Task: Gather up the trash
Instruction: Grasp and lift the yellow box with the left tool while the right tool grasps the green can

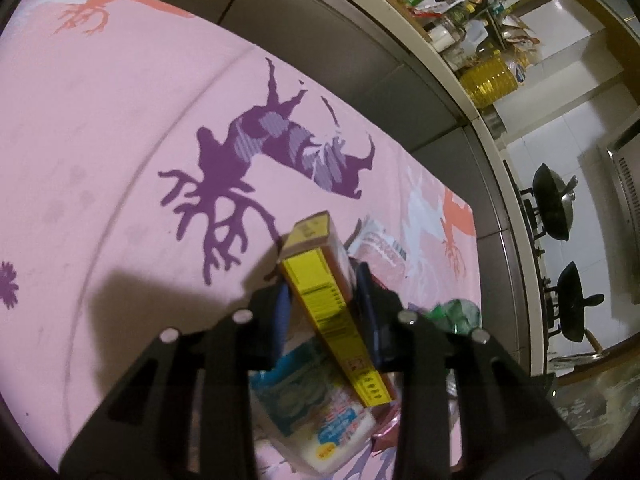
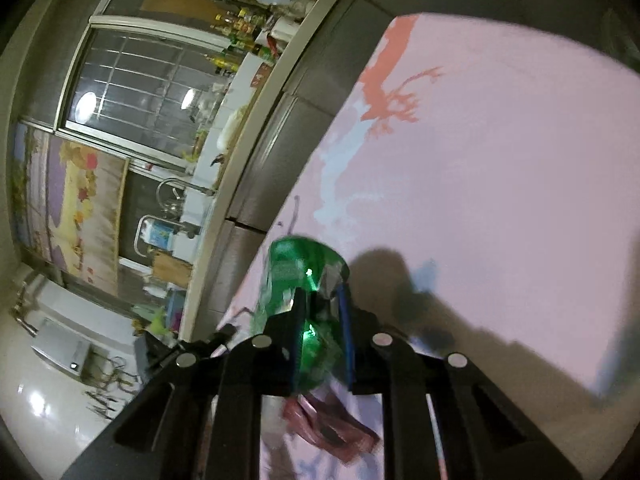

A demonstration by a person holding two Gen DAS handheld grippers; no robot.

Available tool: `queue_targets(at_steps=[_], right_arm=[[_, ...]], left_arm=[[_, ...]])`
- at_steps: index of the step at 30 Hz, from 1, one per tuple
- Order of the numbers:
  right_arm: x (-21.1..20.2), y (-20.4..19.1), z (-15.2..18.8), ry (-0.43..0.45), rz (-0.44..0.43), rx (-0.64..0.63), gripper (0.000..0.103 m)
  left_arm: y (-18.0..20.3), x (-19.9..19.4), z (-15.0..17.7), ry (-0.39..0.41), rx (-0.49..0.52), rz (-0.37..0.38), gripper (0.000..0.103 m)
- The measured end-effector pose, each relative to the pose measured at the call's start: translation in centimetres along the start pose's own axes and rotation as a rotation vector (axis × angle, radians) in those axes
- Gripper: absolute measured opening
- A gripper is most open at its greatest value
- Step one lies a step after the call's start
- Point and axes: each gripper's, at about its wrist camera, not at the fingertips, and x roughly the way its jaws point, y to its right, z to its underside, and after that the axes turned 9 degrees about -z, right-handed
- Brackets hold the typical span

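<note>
Clamping a slim yellow cardboard box (image 1: pixel 320 280) between its blue-padded jaws, the left gripper (image 1: pixel 324 300) is holding the carton tilted, its printed narrow side facing the camera and its far end poking out past the fingertips. Beneath it, a glossy white and blue plastic packet (image 1: pixel 320 412) is lying flat on the pink cloth (image 1: pixel 120 140), which is smooth, matte and printed with purple and coral deer silhouettes. A crinkled pale wrapper (image 1: pixel 380 244) is sitting just beyond the box, and a shiny reddish foil scrap (image 1: pixel 384 428) is showing beside the packet. The right gripper (image 2: pixel 320 320) is pinching a translucent green plastic bottle (image 2: pixel 304 276), its jaws pressing into the thin, dented wall while the rounded body is bulging forward above the fingertips, catching bright glints. In the right wrist view, dark red crumpled wrappers (image 2: pixel 324 424) are lying blurred on the cloth under the gripper. Both pieces of trash are being held above the cloth.
</note>
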Motion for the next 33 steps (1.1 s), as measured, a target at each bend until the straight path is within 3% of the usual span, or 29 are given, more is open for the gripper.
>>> queue_targets(at_steps=[3, 5, 7, 9, 10, 11, 15, 23, 30, 33], right_arm=[[-2.7, 1.2, 0.8, 0.048, 0.045, 0.0, 0.014], [-3.9, 1.7, 1.1, 0.078, 0.078, -0.009, 0.015], [-4.5, 1.9, 1.2, 0.091, 0.079, -0.005, 0.02], [-4.5, 1.7, 1.1, 0.104, 0.084, -0.014, 0.046], [-4.6, 1.4, 1.1, 0.112, 0.085, -0.025, 0.067], [-4.5, 0.9, 1.1, 0.128, 0.083, -0.05, 0.072], [-2.5, -0.5, 0.7, 0.049, 0.034, -0.101, 0.072], [1.9, 1.1, -1.8, -0.044, 0.038, -0.018, 0.072], [5.6, -0.4, -3.3, -0.117, 0.03, -0.067, 0.072], [6.8, -2.9, -2.8, -0.159, 0.024, -0.154, 0.072]], left_arm=[[-0.4, -0.3, 0.2, 0.005, -0.005, -0.009, 0.033], [-0.7, -0.1, 0.3, -0.004, -0.007, -0.032, 0.039], [-1.0, 0.2, 0.5, -0.028, -0.025, -0.026, 0.052], [-1.0, 0.3, 0.9, -0.034, -0.031, -0.017, 0.059], [-0.8, 0.4, 1.0, -0.034, -0.027, -0.017, 0.062], [-0.6, 0.5, 1.1, -0.035, -0.024, -0.018, 0.063], [-0.2, 1.1, 1.6, -0.063, -0.031, 0.006, 0.065], [0.5, 2.3, 1.6, -0.079, -0.024, 0.006, 0.065], [1.5, 2.9, 1.2, -0.065, 0.015, 0.007, 0.065], [1.8, 2.9, 1.1, -0.052, 0.041, -0.001, 0.064]])
